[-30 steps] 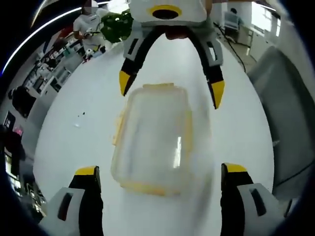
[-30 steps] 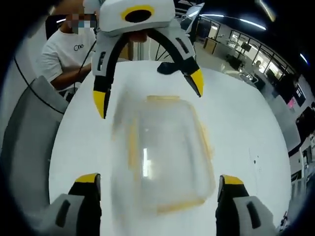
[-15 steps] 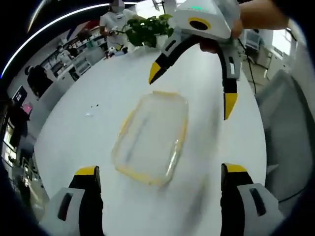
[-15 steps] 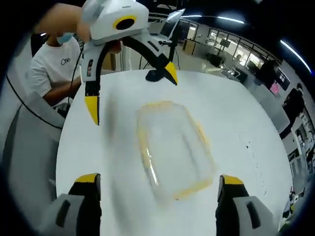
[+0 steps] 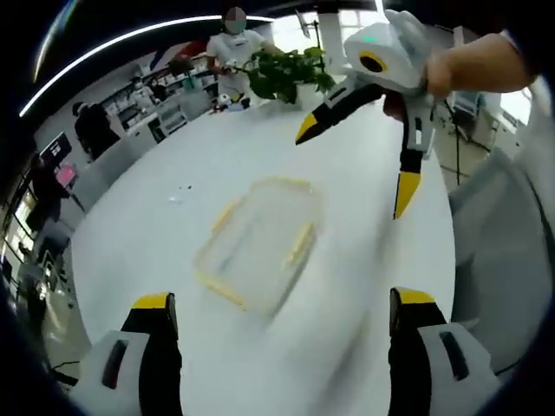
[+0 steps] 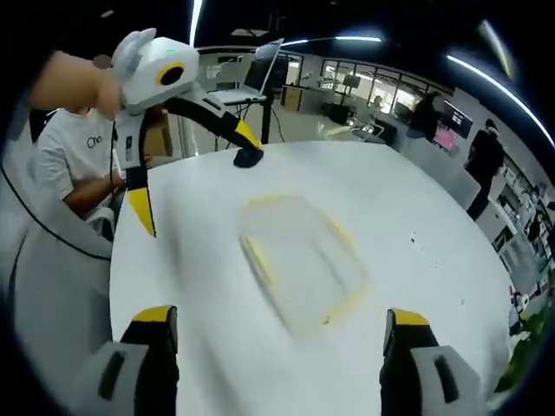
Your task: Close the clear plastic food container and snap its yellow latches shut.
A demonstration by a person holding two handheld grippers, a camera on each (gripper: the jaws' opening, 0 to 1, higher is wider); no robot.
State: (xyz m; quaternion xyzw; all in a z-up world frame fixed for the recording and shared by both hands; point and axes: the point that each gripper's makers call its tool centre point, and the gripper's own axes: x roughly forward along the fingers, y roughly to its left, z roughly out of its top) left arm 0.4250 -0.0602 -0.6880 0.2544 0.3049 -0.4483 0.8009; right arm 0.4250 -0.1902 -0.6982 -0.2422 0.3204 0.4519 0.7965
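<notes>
So there's this big white table (image 5: pixel 156 234) and the clear container (image 5: pixel 257 243) is sitting flat on it, lid on as far as I can make out, though it's blurry enough that I can't say if the yellow latches (image 5: pixel 297 247) are snapped down or just hanging there. Going left to right in the left gripper view: a few people are standing around way off past the table's far edge, there's a leafy plant (image 5: pixel 282 74) at the far side, then the container about mid-table, and the right gripper (image 5: pixel 355 169) is hanging in the air beyond it with a hand (image 5: pixel 473 69) gripping it, jaws spread wide and holding nothing. The left gripper (image 5: pixel 277 299) is also gaping wide, container sitting well ahead of its tips, not touching. Right gripper view is basically the mirror: left gripper (image 6: pixel 186 191) floating at the left above the table with its jaws wide apart, a person in a white shirt (image 6: pixel 65 160) sitting behind it, container (image 6: pixel 299 260) in the middle, and the right gripper (image 6: pixel 277 316) is wide open too, well apart from the container.
</notes>
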